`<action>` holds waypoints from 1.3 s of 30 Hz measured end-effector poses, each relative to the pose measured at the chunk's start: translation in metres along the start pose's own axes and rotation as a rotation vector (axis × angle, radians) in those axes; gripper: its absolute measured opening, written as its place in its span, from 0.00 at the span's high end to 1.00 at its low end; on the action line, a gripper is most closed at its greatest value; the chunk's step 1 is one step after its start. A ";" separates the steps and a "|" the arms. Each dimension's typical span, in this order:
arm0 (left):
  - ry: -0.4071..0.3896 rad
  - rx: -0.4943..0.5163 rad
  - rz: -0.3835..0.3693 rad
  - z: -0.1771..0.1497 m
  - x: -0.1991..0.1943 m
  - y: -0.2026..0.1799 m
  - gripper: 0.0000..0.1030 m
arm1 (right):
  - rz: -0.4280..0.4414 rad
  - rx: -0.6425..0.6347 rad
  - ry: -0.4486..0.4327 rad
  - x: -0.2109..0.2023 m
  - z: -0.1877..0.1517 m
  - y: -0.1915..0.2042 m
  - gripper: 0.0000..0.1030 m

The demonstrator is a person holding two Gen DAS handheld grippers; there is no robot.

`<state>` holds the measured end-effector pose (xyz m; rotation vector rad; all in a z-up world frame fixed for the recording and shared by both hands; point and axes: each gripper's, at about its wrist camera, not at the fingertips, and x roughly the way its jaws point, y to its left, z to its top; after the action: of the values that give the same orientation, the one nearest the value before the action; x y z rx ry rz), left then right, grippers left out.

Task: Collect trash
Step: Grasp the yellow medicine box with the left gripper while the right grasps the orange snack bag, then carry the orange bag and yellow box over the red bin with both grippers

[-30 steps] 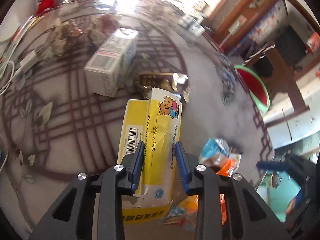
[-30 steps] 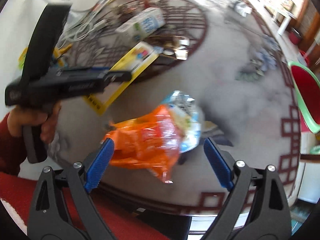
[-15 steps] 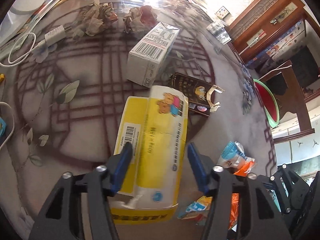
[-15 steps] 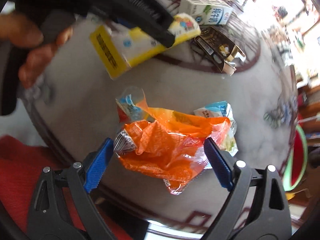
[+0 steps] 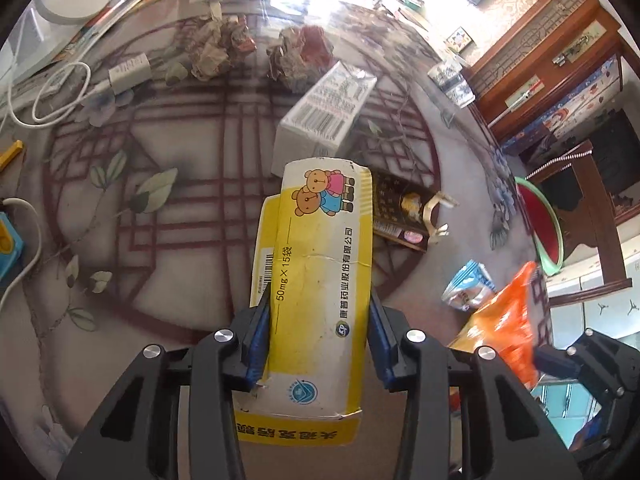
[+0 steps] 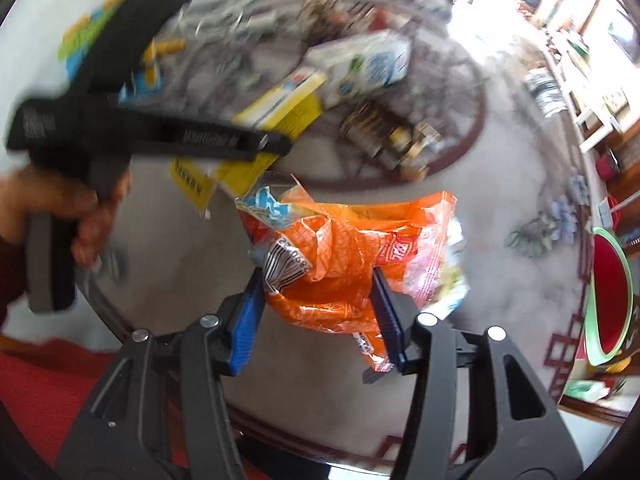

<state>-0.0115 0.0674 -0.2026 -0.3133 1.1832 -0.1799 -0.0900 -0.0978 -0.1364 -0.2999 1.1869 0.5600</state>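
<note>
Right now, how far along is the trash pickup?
Nothing looks binned yet; no bin shows. In hand: the left tongs clamp the yellow box, and the right tongs pinch the orange wrapper. Left on the table: white carton, dark packet, blue wrapper, two crumpled wads.

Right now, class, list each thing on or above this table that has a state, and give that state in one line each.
Left tongs: shut on the yellow medicine box.
Yellow medicine box: held, near flap torn open.
Right tongs: shut on the orange wrapper.
Orange wrapper: crumpled, held.
White carton: lying on its side.
Dark packet: torn open, flat.
Paper wads: crumpled.
Blue sachet: on the table; whether opened, cannot tell.
</note>
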 end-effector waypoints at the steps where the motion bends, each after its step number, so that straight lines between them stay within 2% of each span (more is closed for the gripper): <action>1: -0.013 -0.003 -0.001 0.002 -0.004 -0.002 0.62 | -0.001 0.025 -0.029 -0.009 0.003 -0.005 0.51; 9: -0.115 0.018 -0.019 0.022 -0.029 -0.025 0.62 | -0.029 0.175 -0.199 -0.050 0.016 -0.045 0.51; 16: -0.169 0.045 -0.039 0.039 -0.040 -0.052 0.62 | -0.049 0.259 -0.259 -0.060 0.021 -0.072 0.51; 23: -0.198 0.077 -0.018 0.042 -0.045 -0.072 0.62 | -0.072 0.311 -0.279 -0.067 0.013 -0.096 0.51; 39: -0.197 0.087 -0.007 0.049 -0.033 -0.115 0.62 | -0.073 0.380 -0.292 -0.074 -0.002 -0.151 0.51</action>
<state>0.0248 -0.0242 -0.1190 -0.2529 0.9767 -0.2012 -0.0266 -0.2428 -0.0783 0.0620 0.9698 0.2929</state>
